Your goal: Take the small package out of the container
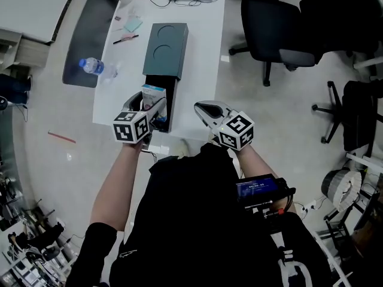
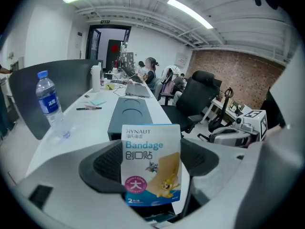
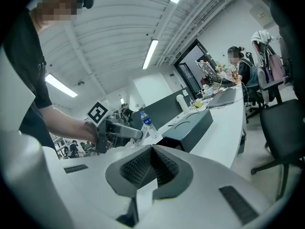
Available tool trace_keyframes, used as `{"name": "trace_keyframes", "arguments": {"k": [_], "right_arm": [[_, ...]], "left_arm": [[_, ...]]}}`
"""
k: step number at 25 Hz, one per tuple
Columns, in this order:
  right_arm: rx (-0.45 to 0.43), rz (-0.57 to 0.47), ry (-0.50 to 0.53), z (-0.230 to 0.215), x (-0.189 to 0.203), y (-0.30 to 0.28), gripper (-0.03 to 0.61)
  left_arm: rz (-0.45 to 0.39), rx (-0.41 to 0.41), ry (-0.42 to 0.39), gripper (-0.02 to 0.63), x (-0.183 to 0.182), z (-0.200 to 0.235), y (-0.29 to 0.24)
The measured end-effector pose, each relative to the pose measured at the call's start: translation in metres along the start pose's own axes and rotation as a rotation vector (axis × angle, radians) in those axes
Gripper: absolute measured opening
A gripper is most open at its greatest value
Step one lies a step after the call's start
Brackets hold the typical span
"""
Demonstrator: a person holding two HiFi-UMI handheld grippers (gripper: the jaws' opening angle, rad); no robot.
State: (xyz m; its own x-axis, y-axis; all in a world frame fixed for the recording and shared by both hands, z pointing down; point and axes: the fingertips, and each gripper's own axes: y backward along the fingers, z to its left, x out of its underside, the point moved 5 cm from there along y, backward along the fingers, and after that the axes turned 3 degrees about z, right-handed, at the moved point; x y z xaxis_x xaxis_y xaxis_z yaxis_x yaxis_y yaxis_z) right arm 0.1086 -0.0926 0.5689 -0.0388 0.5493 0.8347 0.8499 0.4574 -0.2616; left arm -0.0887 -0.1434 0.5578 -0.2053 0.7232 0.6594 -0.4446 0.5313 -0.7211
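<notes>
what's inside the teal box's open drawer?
Only dark interior shows in the drawer. Left tongs holding the bandage pack cover its near end; contents there can't be seen.

The left gripper clamps an upright bandage package; a dark container lies behind it on the white table

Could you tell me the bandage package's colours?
The bandage package is white and blue; left gripper view.

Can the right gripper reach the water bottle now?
Probably not directly: the container and the left gripper, shut on the bandage package, lie between the right gripper and the water bottle.
</notes>
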Motion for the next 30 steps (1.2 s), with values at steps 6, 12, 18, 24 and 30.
{"name": "trace_keyframes", "arguments": {"k": [6, 12, 18, 24, 30], "right_arm": [[0.035, 0.004, 0.025, 0.019, -0.002, -0.008, 0.026], [0.073, 0.006, 0.059, 0.039, -0.002, -0.015, 0.026], [0.127, -0.016, 0.087, 0.057, -0.010, -0.020, 0.026], [0.172, -0.039, 0.108, 0.079, -0.007, -0.015, 0.026], [0.200, -0.062, 0.120, 0.100, 0.000, -0.007, 0.026]], "left_arm": [[-0.081, 0.038, 0.015, 0.380, 0.008, 0.009, 0.030], [-0.151, 0.031, 0.038, 0.380, 0.024, 0.030, 0.065], [-0.208, 0.009, 0.078, 0.380, 0.041, 0.061, 0.103], [-0.251, 0.001, 0.099, 0.380, 0.065, 0.078, 0.136], [-0.278, 0.016, 0.102, 0.380, 0.085, 0.086, 0.157]]}}
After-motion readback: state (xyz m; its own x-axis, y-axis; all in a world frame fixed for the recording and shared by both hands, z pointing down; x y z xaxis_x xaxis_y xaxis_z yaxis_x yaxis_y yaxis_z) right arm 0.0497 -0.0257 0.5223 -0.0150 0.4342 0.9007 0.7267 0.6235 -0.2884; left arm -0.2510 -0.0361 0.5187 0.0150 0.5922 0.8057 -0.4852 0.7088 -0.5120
